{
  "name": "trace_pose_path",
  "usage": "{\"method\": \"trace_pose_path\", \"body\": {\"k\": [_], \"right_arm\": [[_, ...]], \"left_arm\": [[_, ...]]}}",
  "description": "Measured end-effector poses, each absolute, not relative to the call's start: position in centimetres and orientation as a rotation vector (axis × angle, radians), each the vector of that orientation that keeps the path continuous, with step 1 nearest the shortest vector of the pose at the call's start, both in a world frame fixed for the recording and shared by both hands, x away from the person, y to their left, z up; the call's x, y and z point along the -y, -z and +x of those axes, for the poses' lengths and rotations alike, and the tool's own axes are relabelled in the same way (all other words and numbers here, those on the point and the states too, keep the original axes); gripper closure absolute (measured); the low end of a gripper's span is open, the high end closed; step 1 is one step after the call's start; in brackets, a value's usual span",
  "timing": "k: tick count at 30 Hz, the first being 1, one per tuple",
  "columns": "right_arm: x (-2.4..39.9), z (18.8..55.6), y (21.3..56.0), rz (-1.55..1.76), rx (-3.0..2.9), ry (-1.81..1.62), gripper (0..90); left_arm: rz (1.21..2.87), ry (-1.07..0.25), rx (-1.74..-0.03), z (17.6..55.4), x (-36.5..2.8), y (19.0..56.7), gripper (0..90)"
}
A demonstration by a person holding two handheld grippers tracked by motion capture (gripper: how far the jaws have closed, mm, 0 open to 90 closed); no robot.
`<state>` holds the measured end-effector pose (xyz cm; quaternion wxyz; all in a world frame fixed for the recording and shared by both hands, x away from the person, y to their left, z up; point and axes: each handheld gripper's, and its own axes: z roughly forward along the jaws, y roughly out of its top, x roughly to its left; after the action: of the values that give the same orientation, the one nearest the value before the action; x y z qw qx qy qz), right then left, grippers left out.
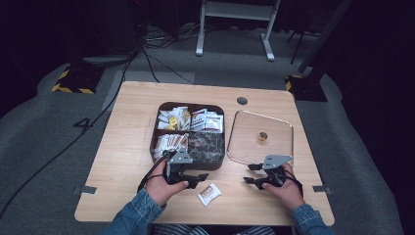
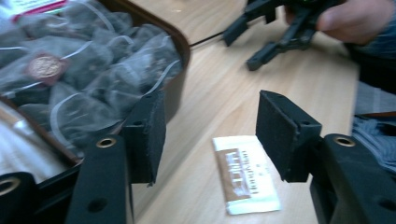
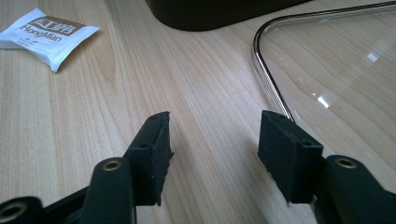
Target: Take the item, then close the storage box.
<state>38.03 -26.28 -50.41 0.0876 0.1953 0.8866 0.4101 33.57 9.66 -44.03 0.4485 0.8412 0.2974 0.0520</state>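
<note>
A small white and brown sachet [image 1: 209, 194] lies flat on the wooden table near its front edge. My left gripper [image 1: 198, 180] hovers just left of it, in front of the dark compartment box [image 1: 152, 142]. In the left gripper view the jaws [image 2: 210, 135] stand apart and the sachet [image 2: 245, 179] lies on the table below, untouched by either pad. My right gripper [image 1: 248, 174] rests low at the front right, beside the clear lid [image 1: 244, 132]. Its jaws [image 3: 212, 149] are open over bare wood with nothing between them. The sachet [image 3: 46, 35] lies off to their far left.
The box holds several kinds of packets, with mesh tea bags [image 2: 93, 70] in its near right compartment. The clear lid's metal rim [image 3: 266, 70] runs close to my right jaw, and a small gold knob [image 1: 263, 135] sits at the lid's middle. Both forearms wear denim sleeves.
</note>
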Motion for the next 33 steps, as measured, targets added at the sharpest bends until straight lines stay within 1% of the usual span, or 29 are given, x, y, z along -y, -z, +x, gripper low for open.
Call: {"method": "trace_pose_path", "body": {"k": [4,7,12,17,19,20,25,29,31,33], "right_arm": [[26.3,38.1,50.4,0.585,-2.641,-1.224,43.9],[26.3,38.2,50.4,0.585,-2.640,-1.225,44.0],[26.2,38.1,50.4,0.602,-2.627,-1.211,42.3],[26.0,38.2,50.4,0.657,-2.606,-1.196,36.5],[25.9,38.3,50.3,0.673,-2.591,-1.230,39.2],[25.9,38.4,50.0,0.679,-2.584,-1.249,40.4],[26.5,39.3,48.2,0.722,-2.497,-1.318,39.3],[27.4,40.2,47.0,0.766,-2.422,-1.316,39.4],[27.9,40.7,46.5,0.796,-2.394,-1.303,40.2],[28.4,41.1,46.1,0.823,-2.362,-1.305,40.5]], "left_arm": [[2.049,-0.159,-0.766,33.5,-10.4,43.6,42.9],[2.024,-0.181,-0.779,33.6,-10.9,43.1,46.1],[1.998,-0.213,-0.802,33.7,-12.0,42.5,45.0],[1.980,-0.267,-0.842,33.6,-13.3,42.2,44.5],[1.964,-0.288,-0.859,33.4,-13.9,42.0,44.5],[1.953,-0.295,-0.873,33.2,-14.1,41.9,44.5],[1.944,-0.365,-0.917,32.7,-15.6,41.7,44.9],[1.937,-0.394,-0.955,32.3,-16.7,41.9,44.3],[1.936,-0.414,-0.975,32.1,-17.3,42.0,42.4],[1.944,-0.448,-0.997,32.0,-17.8,42.2,37.9]]}}
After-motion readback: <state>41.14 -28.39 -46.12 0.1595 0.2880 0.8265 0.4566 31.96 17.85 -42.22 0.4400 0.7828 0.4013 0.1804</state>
